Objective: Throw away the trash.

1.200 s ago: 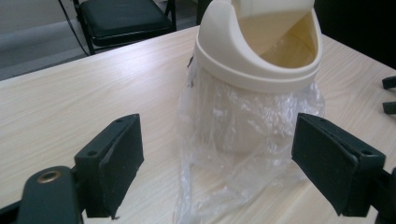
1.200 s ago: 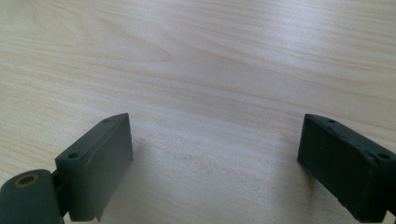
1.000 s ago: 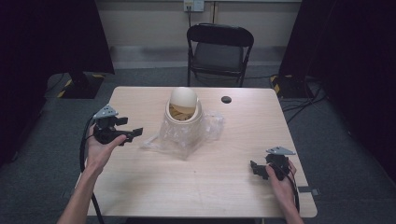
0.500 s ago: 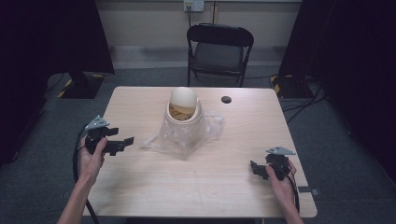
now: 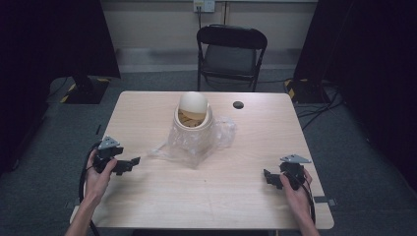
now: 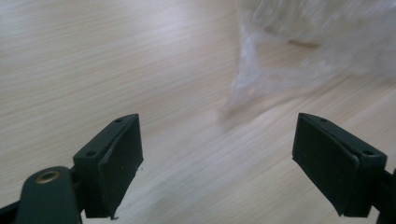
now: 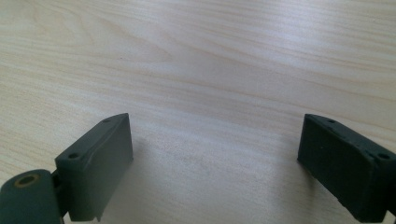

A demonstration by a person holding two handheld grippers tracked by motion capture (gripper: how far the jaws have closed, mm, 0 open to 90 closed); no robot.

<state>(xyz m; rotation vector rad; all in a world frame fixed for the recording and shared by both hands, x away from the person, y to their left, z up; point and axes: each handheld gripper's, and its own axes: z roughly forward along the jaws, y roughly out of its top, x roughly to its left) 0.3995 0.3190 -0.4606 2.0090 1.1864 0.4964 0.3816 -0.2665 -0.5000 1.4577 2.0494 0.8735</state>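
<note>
A cream round container (image 5: 193,119) with its lid tipped up stands mid-table on a crumpled clear plastic bag (image 5: 194,145). My left gripper (image 5: 129,164) rests open near the table's left edge, its jaws wide apart and empty, pointing at the bag's corner (image 6: 261,88). Near the front right, my right gripper (image 5: 269,178) is open too, its jaws spread over bare wood (image 7: 215,154) with nothing between them.
A small black disc (image 5: 238,104) lies on the wooden table (image 5: 147,113) at the back right. A black folding chair (image 5: 231,54) stands beyond the table's far edge. Dark curtains hang on both sides.
My left gripper has drawn back toward the front left, away from the plastic bag. The right gripper has stayed put.
</note>
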